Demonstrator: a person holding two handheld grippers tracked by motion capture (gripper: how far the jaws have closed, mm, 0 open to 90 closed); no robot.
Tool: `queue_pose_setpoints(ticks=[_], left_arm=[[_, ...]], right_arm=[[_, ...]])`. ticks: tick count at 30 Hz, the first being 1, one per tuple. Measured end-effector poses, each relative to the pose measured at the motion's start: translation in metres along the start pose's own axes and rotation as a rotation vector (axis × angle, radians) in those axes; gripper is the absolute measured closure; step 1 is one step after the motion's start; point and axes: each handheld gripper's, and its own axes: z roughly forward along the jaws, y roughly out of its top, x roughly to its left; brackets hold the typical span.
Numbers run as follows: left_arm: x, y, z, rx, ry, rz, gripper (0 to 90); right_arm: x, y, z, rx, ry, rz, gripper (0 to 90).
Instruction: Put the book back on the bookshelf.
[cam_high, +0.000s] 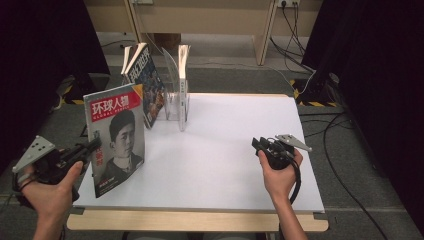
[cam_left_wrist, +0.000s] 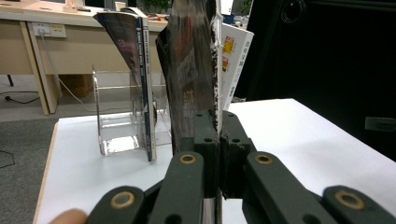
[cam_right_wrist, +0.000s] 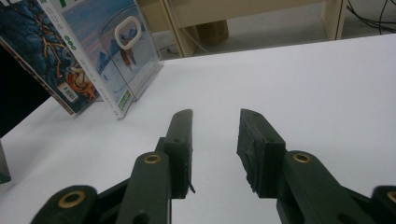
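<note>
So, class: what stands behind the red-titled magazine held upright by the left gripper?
Behind the magazine a blue-covered magazine leans by the clear acrylic stand. Its lower corner is covered.

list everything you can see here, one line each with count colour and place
red-topped magazine: 1, red title band over a dark portrait cover, upright at the table's left edge, clamped in the left gripper
clear rack: 1, transparent, far left part of the table
blue magazine: 1, blue cover, leaning by the rack's left side
pale-cover magazine: 1, standing in the rack
table: 1, white top
left gripper: 1, black, shut on the red-topped magazine
right gripper: 1, black, jaws apart, nothing between them
</note>
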Motion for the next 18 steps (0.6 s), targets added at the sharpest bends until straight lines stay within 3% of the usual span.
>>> queue_pose_setpoints(ticks=[18], left_arm=[[0.014,0.008,-0.013,-0.043,0.05,-0.002,86.9]], right_arm=[[-0.009,-0.008,0.003,0.028,-0.027,0.018,66.2]])
